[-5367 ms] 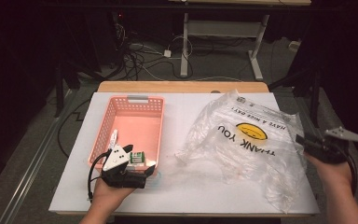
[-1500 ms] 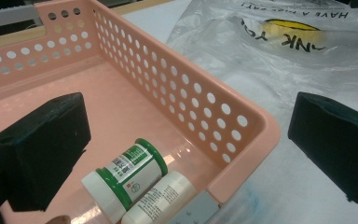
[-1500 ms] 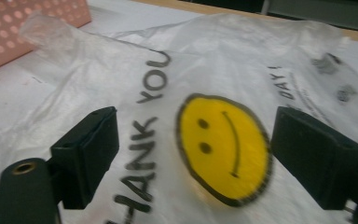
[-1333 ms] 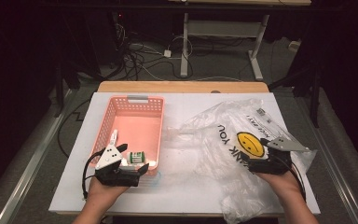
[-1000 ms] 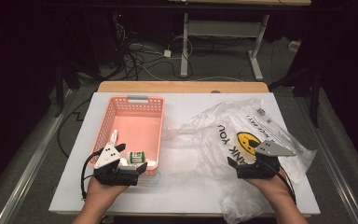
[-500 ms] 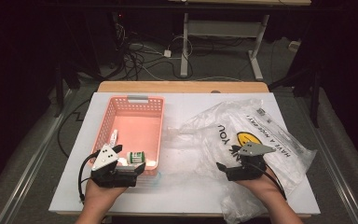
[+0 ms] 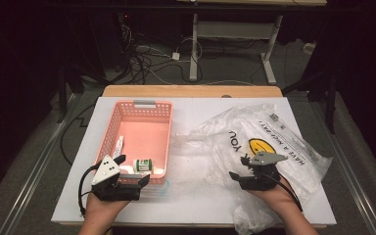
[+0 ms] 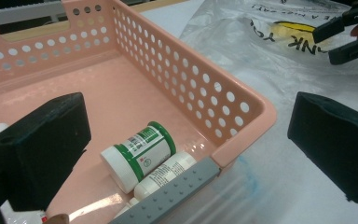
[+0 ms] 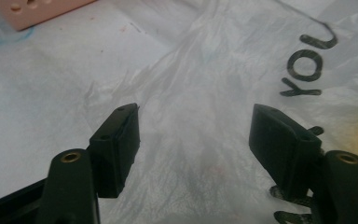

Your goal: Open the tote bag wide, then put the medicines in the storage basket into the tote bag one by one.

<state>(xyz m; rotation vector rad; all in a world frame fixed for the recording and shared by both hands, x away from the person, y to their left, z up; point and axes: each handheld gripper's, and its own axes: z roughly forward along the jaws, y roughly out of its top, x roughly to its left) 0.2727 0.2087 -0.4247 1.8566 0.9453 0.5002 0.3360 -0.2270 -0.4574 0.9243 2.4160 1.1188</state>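
The table (image 7: pixel 196 105) has a white top with a wooden edge along its far side. A pink perforated basket (image 7: pixel 142 115) rests on the left half of the white surface. A crumpled clear plastic bag (image 7: pixel 293 142), printed with black lettering and a yellow smiley face, lies flat on the right half, just beside the basket.

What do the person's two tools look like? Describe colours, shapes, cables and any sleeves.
Each tool is a black body with two blocky black jaws; the left tool and the right tool both carry a grey three-cornered plate on top. A black cable loops from each. The forearms are bare, with no sleeves or gloves visible.
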